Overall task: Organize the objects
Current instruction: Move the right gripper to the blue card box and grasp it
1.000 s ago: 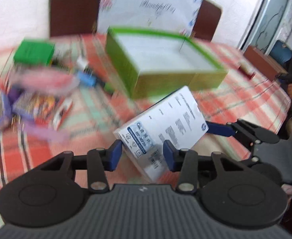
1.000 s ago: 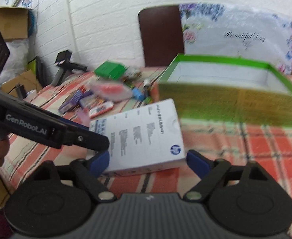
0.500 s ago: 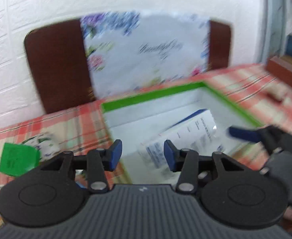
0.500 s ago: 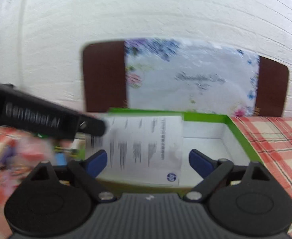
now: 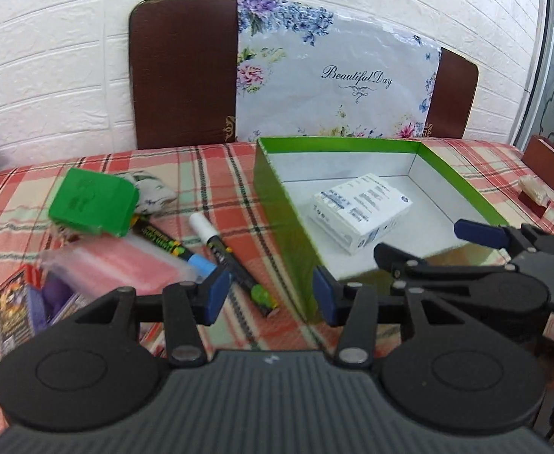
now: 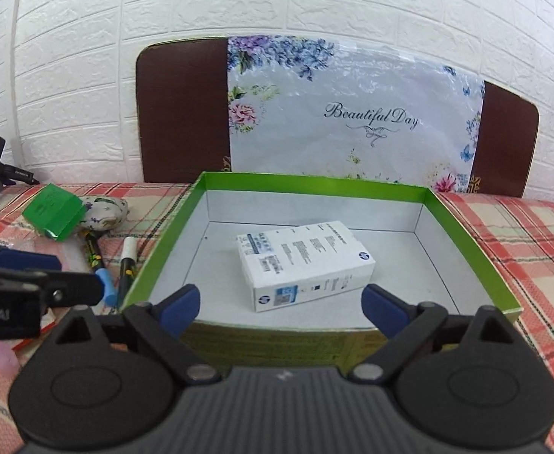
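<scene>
One white box (image 6: 303, 261) lies inside the green tray (image 6: 466, 227). Two markers (image 5: 235, 261), a green pack (image 5: 91, 200) and pouches lie left on the desk (image 5: 220, 174). Both tongs, left (image 5: 267, 295) and right (image 6: 280, 302), have just been opening and stand apart, empty.

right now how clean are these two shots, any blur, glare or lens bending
Left wrist view: mostly sharp, with slight smear on the green tray's near wall and the pink case; mortar lines bow with fisheye. Right wrist view: crisp on the white box, though its small print is too fine to read; soft sheen on the floral plastic sheet; dark vignette in the top corners.
</scene>
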{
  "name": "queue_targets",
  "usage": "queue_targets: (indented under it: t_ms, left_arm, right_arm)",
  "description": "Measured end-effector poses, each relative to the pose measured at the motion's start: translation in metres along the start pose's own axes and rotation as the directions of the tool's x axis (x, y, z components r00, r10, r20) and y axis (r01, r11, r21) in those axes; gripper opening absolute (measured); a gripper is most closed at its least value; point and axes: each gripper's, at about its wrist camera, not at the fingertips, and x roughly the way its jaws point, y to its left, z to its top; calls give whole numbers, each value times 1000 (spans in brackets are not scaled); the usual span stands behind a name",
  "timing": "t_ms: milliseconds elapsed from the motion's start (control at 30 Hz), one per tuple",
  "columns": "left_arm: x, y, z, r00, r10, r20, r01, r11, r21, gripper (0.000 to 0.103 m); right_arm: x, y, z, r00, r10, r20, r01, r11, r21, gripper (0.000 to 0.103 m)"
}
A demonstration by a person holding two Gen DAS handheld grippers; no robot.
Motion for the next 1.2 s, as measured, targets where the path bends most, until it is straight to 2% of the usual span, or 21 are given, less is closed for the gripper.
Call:
queue_targets:
  t_ms: [200, 400, 533, 633, 733, 900, 1033, 1133, 1200]
  left_arm:
    - [-14, 22, -26, 999, 21, -25, -21, 1000, -4, 55]
    - [-22, 37, -52, 997, 58, -48, -57, 998, 21, 55]
    - [-25, 53, -64, 993, 100, -58, -99, 995, 21, 56]
    - [-32, 71, -71, 990, 132, -40, -132, 991, 4, 56]
    - [-34, 95, -75, 984, 173, -51, -175, 983, -49, 56]
    - [-30, 142, -81, 968, 230, -105, -246, 951, -188, 55]
    - [-36, 167, -82, 967, 235, -97, -253, 930, -267, 55]
    - [-39, 179, -83, 972, 218, -93, -236, 922, -307, 55]
    - [-39, 179, -83, 973, 214, -91, -232, 922, -309, 55]
  right_arm:
    - [-18, 19, -10, 1000, 5, -12, -5, 1000, -23, 96]
    - [-28, 41, -30, 997, 33, -63, -36, 999, -38, 97]
    - [-30, 62, -42, 993, 67, -95, -73, 995, -68, 97]
    - [-31, 77, -49, 986, 122, -110, -130, 989, -74, 97]
    - [-32, 96, -53, 975, 189, -113, -200, 974, -101, 94]
    - [-25, 126, -54, 957, 264, -118, -279, 950, -142, 80]
    - [-15, 143, -49, 937, 327, -124, -343, 930, -136, 76]
    - [-2, 165, -40, 935, 336, -111, -352, 914, -202, 81]
    - [13, 177, -34, 932, 346, -111, -363, 903, -229, 98]
